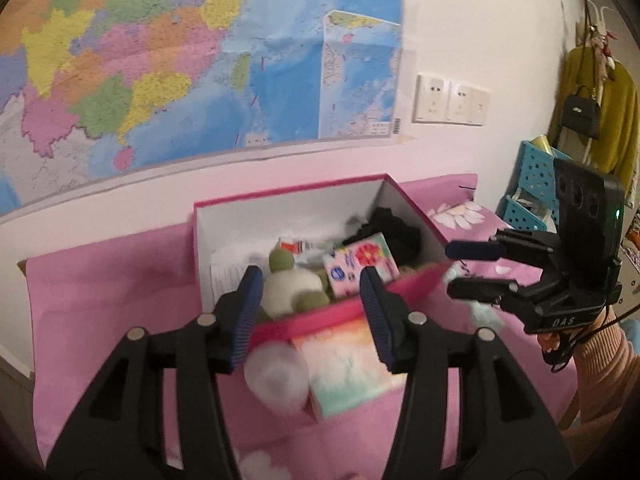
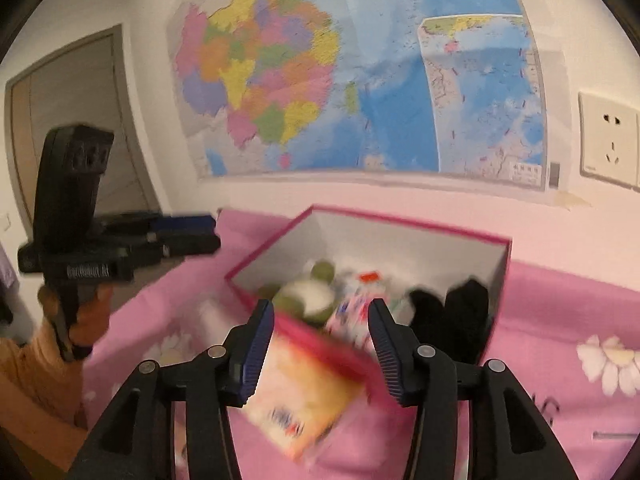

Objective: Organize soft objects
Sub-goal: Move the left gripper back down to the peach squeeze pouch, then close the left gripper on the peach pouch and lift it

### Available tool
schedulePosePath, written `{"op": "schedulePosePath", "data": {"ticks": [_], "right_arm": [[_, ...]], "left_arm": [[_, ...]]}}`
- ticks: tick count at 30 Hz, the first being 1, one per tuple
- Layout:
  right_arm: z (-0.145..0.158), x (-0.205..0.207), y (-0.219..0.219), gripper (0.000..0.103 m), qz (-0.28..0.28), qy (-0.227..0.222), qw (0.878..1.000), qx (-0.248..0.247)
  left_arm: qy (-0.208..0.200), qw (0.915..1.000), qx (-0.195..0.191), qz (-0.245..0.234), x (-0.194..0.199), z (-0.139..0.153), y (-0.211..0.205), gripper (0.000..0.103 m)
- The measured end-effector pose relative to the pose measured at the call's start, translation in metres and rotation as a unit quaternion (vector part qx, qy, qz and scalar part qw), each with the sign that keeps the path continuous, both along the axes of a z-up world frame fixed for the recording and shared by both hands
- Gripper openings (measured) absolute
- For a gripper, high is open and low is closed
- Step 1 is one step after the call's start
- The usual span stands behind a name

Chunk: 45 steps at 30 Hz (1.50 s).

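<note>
An open pink box (image 1: 208,248) (image 2: 400,224) stands on the pink cloth. Inside lie a green and white plush toy (image 1: 288,284) (image 2: 308,296), a flowered tissue pack (image 1: 360,264) (image 2: 352,316) and a black fabric item (image 1: 396,232) (image 2: 452,312). A pastel tissue pack (image 1: 344,368) (image 2: 308,396) and a blurred whitish round thing (image 1: 276,376) lie in front of the box. My left gripper (image 1: 310,320) (image 2: 196,236) is open and empty above them. My right gripper (image 2: 320,348) (image 1: 460,268) is open and empty by the box's right corner.
A pink flowered cloth (image 1: 100,320) (image 2: 560,320) covers the surface against a white wall with a map (image 1: 160,60). A blue perforated basket (image 1: 536,184) and hanging clothes with a black bag (image 1: 580,112) are at the right. A door (image 2: 72,120) is at the left.
</note>
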State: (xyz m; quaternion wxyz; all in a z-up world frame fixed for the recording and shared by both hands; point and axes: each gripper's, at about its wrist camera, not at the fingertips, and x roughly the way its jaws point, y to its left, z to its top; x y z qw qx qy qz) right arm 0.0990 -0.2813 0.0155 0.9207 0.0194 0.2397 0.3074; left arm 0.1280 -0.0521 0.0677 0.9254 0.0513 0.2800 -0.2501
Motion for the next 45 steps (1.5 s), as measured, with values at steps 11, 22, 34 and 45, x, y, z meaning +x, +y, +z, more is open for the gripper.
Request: {"op": "schedulePosePath", "data": {"ticks": [11, 22, 34, 45], "right_arm": [[-0.041, -0.050, 0.030, 0.061, 0.009, 0.053, 0.998, -0.033], [-0.088, -0.074, 0.093, 0.061, 0.091, 0.131, 0.987, -0.027], [-0.097, -0.065, 0.097, 0.061, 0.083, 0.169, 0.982, -0.018], [-0.106, -0.062, 0.107, 0.058, 0.090, 0.187, 0.978, -0.025]], "left_arm": [[0.063, 0.9979, 0.008, 0.012, -0.049, -0.065, 0.025, 0.052], [0.140, 0.9892, -0.014, 0.040, -0.090, -0.119, 0.069, 0.052], [0.194, 0.9794, -0.051, 0.023, -0.105, -0.143, 0.071, 0.052], [0.226, 0.9726, -0.053, -0.009, -0.112, -0.156, 0.055, 0.053]]}}
